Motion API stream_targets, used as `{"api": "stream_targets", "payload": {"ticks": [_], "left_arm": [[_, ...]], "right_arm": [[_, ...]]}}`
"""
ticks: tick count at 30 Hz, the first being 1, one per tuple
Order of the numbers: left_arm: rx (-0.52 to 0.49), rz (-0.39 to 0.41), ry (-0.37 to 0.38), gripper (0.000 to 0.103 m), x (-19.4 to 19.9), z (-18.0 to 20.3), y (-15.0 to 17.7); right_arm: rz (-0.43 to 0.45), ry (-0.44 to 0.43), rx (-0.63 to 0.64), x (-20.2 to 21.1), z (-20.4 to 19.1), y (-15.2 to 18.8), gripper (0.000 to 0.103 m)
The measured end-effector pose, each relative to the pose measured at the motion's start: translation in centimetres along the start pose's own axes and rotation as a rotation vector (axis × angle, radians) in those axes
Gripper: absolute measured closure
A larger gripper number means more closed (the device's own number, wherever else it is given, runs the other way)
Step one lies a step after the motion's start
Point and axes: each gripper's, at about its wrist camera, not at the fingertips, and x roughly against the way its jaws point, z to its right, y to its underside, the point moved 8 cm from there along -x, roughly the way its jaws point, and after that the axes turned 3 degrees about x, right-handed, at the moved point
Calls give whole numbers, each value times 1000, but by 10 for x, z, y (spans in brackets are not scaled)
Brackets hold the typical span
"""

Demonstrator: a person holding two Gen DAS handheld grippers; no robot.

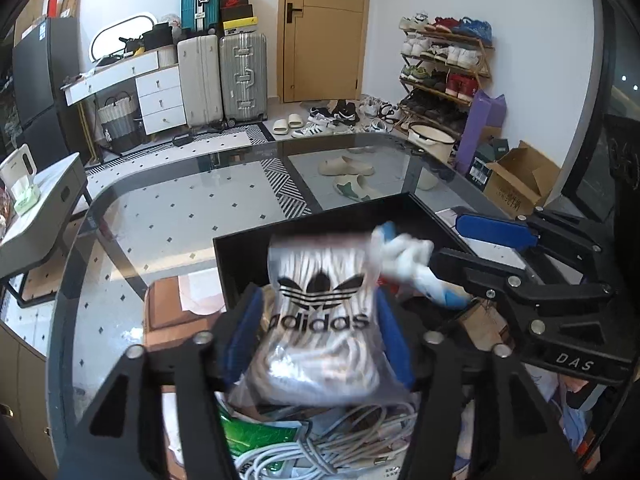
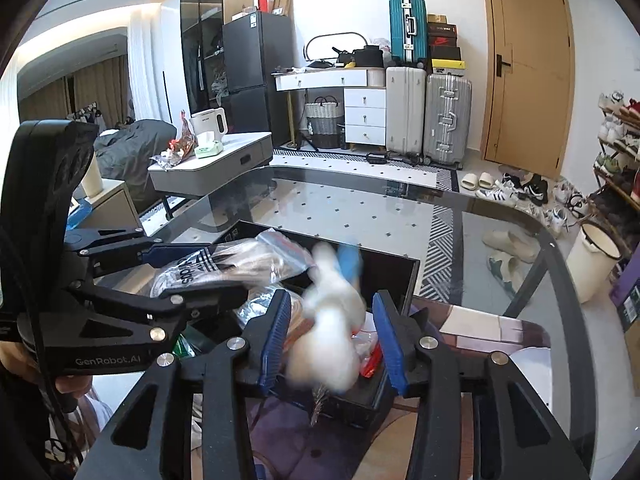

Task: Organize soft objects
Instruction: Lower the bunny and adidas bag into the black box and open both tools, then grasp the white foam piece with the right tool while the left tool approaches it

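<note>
The left gripper (image 1: 318, 316) is pinching the bagged Adidas socks (image 1: 320, 312) between its blue fingers (image 1: 244, 330), holding the packet up over the black box (image 1: 240, 256) that is sitting on the glass tabletop (image 1: 168, 216). The packet's long axis is running straight out along the fingers, logo facing up, its far end poking over the box's open interior. From the right wrist view, that same packet is lying off to the left, angled across the box's near-left corner.

The right gripper (image 2: 332, 320) is reaching in from the right, and a white and blue soft toy (image 2: 328, 308) is sitting blurred between its spread fingers (image 2: 276, 332). They are standing wider than the toy, and whether either pad is touching it, I cannot tell through the blur. The toy is hanging over the box's clutter, just beside the far end of the sock packet, so the right hand is the nearer one to it.

Both grippers are angled forward and slightly down over the box, crowding each other. My read: the toy needs gripping before the socks can settle in cleanly.
</note>
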Motion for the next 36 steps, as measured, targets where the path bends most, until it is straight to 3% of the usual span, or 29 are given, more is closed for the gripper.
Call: {"api": "stream_targets", "payload": {"ticks": [3,5,6,7,9,11,13,26,36], "left_arm": [[15,25,11,39,7,0,-1],[23,38,21,22,13,0,-2],[30,57,11,6,18,-1,-2],[36,84,5,1,24,-2,-3],[46,122,8,1,34,-4,-4],[59,129,11,0,41,-5,-1],[64,133,5,0,46,-8,2],[102,175,-26,0,75,-19,29],[90,157,-45,0,80,-18,51]], "right_arm": [[3,12,0,4,3,3,57],[9,22,-4,10,5,5,53],[14,26,-8,13,7,6,51],[17,29,-14,16,8,8,45],[31,35,-28,25,13,10,29],[47,39,-49,32,15,12,8],[57,36,-74,39,16,15,4],[41,44,-137,67,18,44,1],[-1,36,-128,72,5,66,1]]}}
